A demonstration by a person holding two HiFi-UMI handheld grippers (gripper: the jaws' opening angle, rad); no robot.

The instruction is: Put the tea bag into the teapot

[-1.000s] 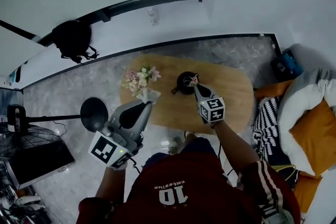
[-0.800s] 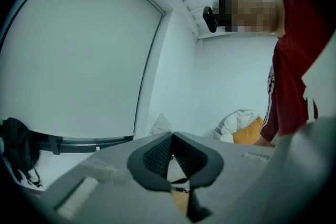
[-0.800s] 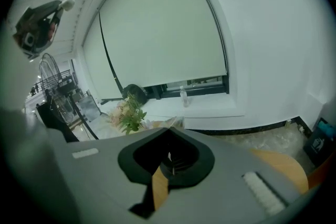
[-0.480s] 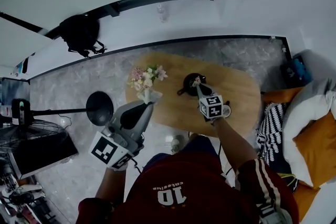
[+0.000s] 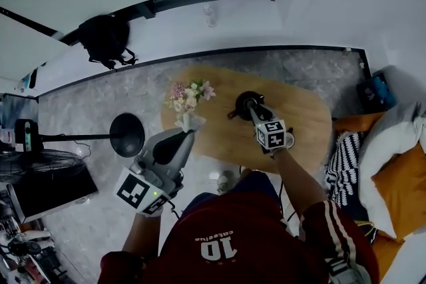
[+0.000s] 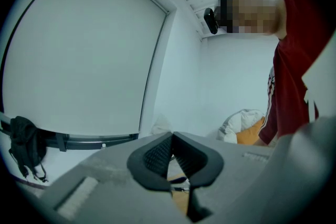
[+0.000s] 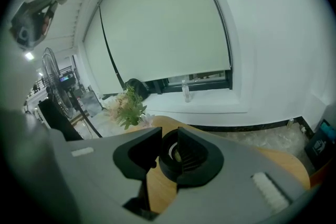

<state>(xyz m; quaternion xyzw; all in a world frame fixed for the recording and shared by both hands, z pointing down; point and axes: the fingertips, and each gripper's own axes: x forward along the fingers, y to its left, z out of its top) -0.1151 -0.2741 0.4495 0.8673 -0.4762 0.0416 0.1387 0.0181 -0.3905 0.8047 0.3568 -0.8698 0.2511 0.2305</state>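
Note:
A black teapot stands on the oval wooden table. My right gripper hangs right over its mouth, pointing down into it. In the right gripper view its jaws stand a little apart, and the teapot's round rim shows through the gap. A small pale piece, probably the tea bag, sits inside that opening, close to the right pad. My left gripper is shut and empty at the table's near left edge, its pads meeting.
A vase of flowers stands on the table's left end, just beyond the left gripper. A black round stand is on the floor to the left. Cushions lie at the right, a black bag on the sill.
The right gripper has come down onto the teapot's mouth. The pale tea bag seen at its tip earlier no longer shows in the head view. The left gripper has stayed put.

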